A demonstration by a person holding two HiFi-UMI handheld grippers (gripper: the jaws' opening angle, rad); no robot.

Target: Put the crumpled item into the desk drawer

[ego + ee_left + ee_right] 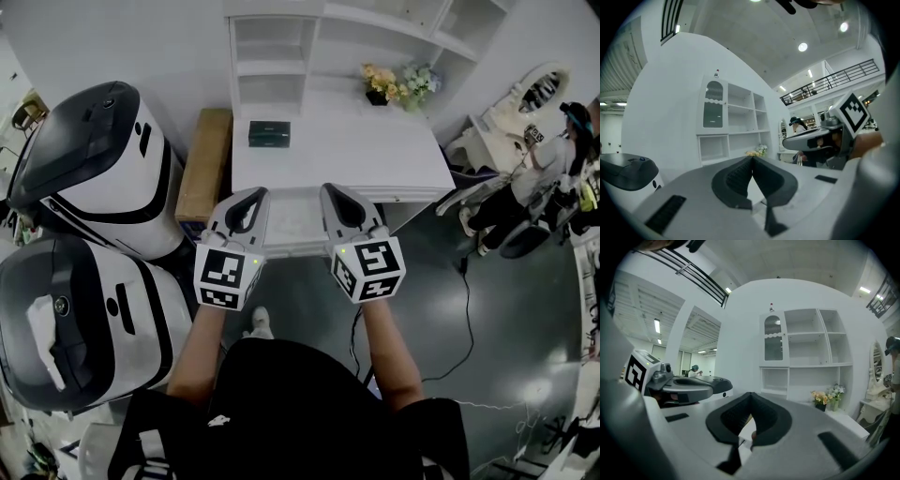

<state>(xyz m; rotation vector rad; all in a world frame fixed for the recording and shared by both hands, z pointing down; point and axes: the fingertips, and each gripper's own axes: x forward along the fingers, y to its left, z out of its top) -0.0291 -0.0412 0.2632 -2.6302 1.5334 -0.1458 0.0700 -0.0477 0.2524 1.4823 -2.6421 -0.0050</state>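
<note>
The crumpled item cannot be picked out with certainty. Nothing crumpled lies on the white desk (375, 150), and the only candidate is a pale, faintly mottled patch (295, 220) inside the open white drawer (300, 249), which juts from the desk front toward the person. If that patch is the item, the task is probably at its last step and the next move calls for pushing the drawer shut with a closed tip against its front. If it is not, the item has to be found first. The left gripper (258, 197) hangs over the drawer's 9 o'clock edge and the right gripper (330, 190) over its 3 o'clock edge, both pointing to 12 o'clock. In their own views, the jaws of the left gripper (752, 159) meet at the tips with nothing between them. The jaws of the right gripper (751, 395) are likewise pressed together and empty. A dark green box (269, 133) sits on the desk at 11 o'clock, and a small pot of yellow flowers (380, 82) at 1 o'clock.
</note>
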